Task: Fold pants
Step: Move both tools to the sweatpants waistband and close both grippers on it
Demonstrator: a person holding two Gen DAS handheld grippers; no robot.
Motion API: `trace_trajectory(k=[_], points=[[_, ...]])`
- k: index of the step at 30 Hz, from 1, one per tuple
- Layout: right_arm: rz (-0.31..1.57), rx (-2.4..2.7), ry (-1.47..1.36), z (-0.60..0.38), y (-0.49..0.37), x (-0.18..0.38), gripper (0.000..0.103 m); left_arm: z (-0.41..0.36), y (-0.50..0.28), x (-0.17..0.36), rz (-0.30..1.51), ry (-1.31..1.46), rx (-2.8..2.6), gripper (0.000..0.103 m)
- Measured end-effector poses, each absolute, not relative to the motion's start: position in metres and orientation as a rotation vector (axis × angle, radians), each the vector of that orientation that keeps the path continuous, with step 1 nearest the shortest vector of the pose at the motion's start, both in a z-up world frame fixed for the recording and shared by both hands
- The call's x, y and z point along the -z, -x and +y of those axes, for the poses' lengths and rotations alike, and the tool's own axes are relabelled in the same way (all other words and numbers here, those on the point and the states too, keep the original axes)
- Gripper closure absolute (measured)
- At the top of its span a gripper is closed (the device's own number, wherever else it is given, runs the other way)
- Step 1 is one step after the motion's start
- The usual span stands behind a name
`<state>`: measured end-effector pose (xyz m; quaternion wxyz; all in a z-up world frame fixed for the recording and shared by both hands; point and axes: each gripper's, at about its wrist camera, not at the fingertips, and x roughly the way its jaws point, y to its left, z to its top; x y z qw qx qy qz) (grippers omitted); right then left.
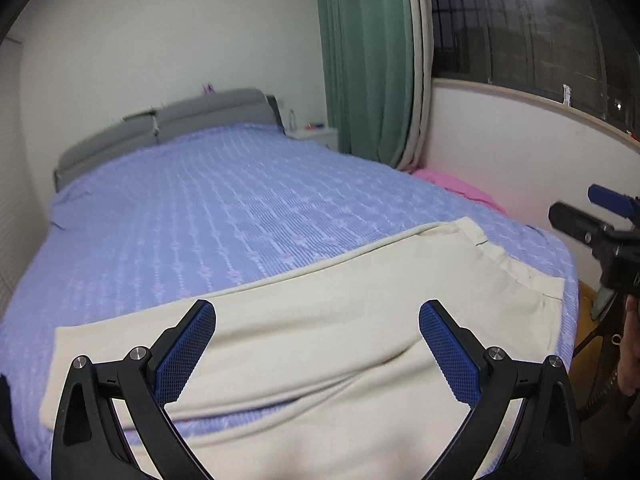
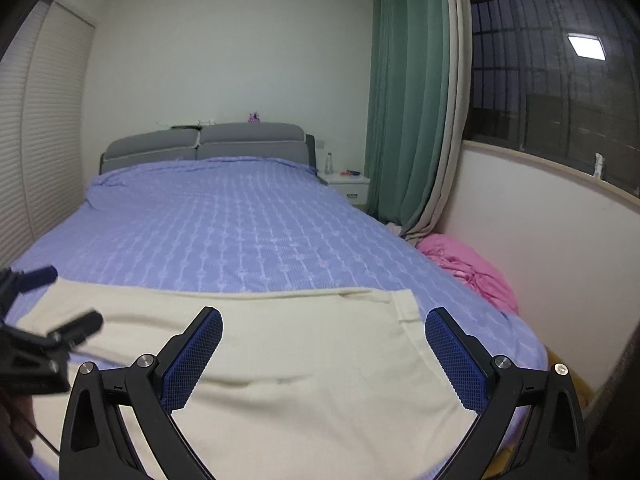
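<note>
The cream pants (image 1: 320, 320) lie flat on the foot end of the bed (image 1: 240, 208), on top of the purple patterned bedspread (image 2: 248, 224). They stretch across the bed from side to side. The waistband end lies to the right, near the bed's right edge. In the left wrist view a bit of purple sheet peeks out through a gap between two parts of the pants, close to the camera.

The left gripper (image 1: 318, 312) hangs over the pants with its two blue padded fingers (image 1: 186, 356) spread wide apart. Nothing is between them. The pants are under it and in front of it, and I cannot tell if the fingers touch the cloth.

The right gripper (image 2: 324, 320) is spread wide too, with nothing in its grip. It hangs over the waistband part of the pants (image 2: 280, 344). The pants' top right corner shows just between its fingers.

Each gripper shows in the other's view. The right one (image 1: 592, 228) is off to the right side of the pants, and the left one (image 2: 44, 320) is blurry at the left, over the leg end.

A pink cloth pile (image 2: 472, 268) sits beside the bed by the wall. A gray headboard (image 2: 208, 144) stands at the far end, with a green curtain (image 2: 404, 112) and a dark window (image 2: 552, 80) on the right
</note>
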<state>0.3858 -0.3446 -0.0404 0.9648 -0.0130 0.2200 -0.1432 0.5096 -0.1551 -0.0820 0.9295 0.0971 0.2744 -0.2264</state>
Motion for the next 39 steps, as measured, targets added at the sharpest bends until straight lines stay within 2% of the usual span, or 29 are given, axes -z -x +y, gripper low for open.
trace_trajectory(k=[10, 19, 25, 30, 35, 39], points=[[0.572, 0.328, -0.009, -0.399, -0.464, 0.005, 0.0, -0.194, -0.587, 0.057, 0.611, -0.222, 0.561, 0.0], [0.677, 0.323, 0.057, -0.463, -0.543, 0.001, 0.0, -0.285, -0.655, 0.07, 0.622, -0.276, 0.664, 0.0], [0.744, 0.291, 0.067, -0.518, -0.589, 0.053, 0.002, -0.339, -0.698, 0.119, 0.699, -0.304, 0.686, 0.002], [0.854, 0.251, 0.004, -0.567, -0.62, 0.106, 0.015, -0.368, -0.727, 0.166, 0.835, -0.317, 0.699, 0.018], [0.946, 0.2, -0.055, -0.598, -0.643, 0.15, 0.029, -0.391, -0.743, 0.197, 0.895, -0.386, 0.712, 0.023], [0.99, 0.175, -0.065, -0.611, -0.655, 0.174, 0.03, -0.404, -0.752, 0.214, 0.942, -0.448, 0.746, 0.024]])
